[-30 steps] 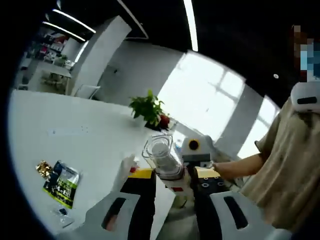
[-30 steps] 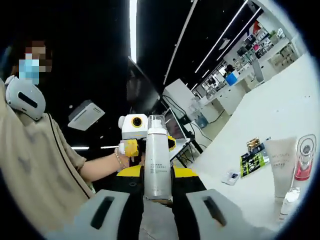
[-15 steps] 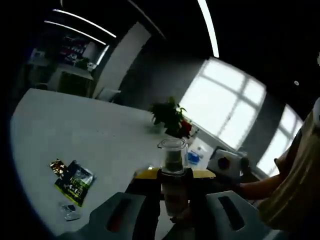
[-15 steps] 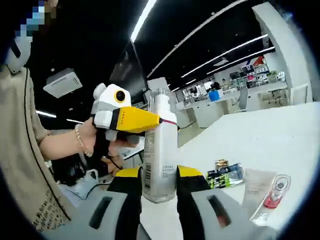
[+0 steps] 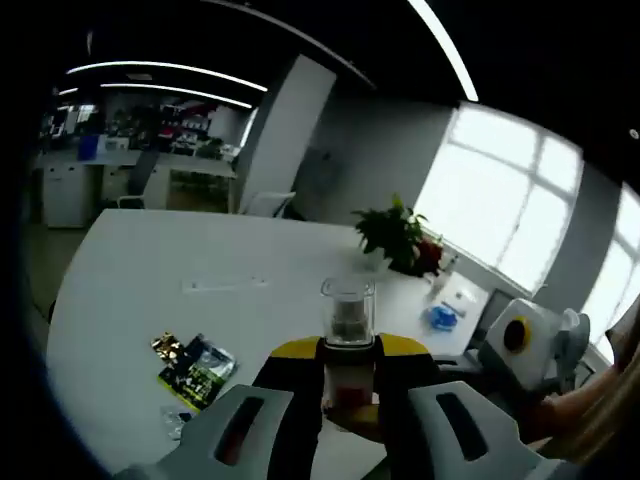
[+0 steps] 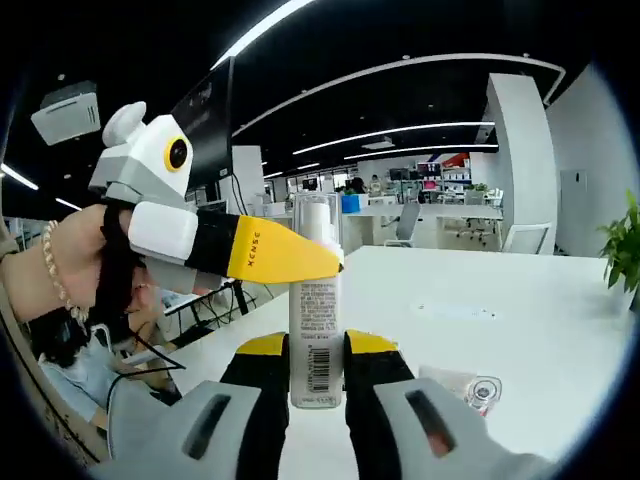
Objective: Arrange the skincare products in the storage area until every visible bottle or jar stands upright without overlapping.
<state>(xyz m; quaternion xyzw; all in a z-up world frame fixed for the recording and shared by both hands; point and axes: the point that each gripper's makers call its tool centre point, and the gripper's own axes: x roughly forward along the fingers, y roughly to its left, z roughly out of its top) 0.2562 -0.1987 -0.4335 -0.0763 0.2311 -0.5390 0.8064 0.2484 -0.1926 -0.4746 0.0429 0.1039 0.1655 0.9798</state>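
A tall silver-white spray bottle (image 6: 316, 312) with a clear cap stands upright between the yellow-tipped jaws of my right gripper (image 6: 317, 352), which is shut on its lower body. My left gripper (image 6: 322, 262) reaches in from the left in a person's hand, its yellow jaws closed across the bottle's neck just under the cap. In the left gripper view the same bottle (image 5: 348, 312) rises between the jaws of my left gripper (image 5: 348, 352), shut on it, and my right gripper (image 5: 522, 348) shows at the lower right. The bottle hangs above the white table (image 6: 520, 330).
A small clear-capped bottle (image 6: 478, 390) lies on its side on the table to the right. Green and gold sachets (image 5: 195, 365) lie at the table's near left. A potted plant (image 5: 398, 232) and a blue item (image 5: 440, 317) sit at the far side.
Both views have swung round. The right gripper has kept hold of the bottle. The left gripper has squared up on the bottle, which was tilted between its jaws and now sits centred.
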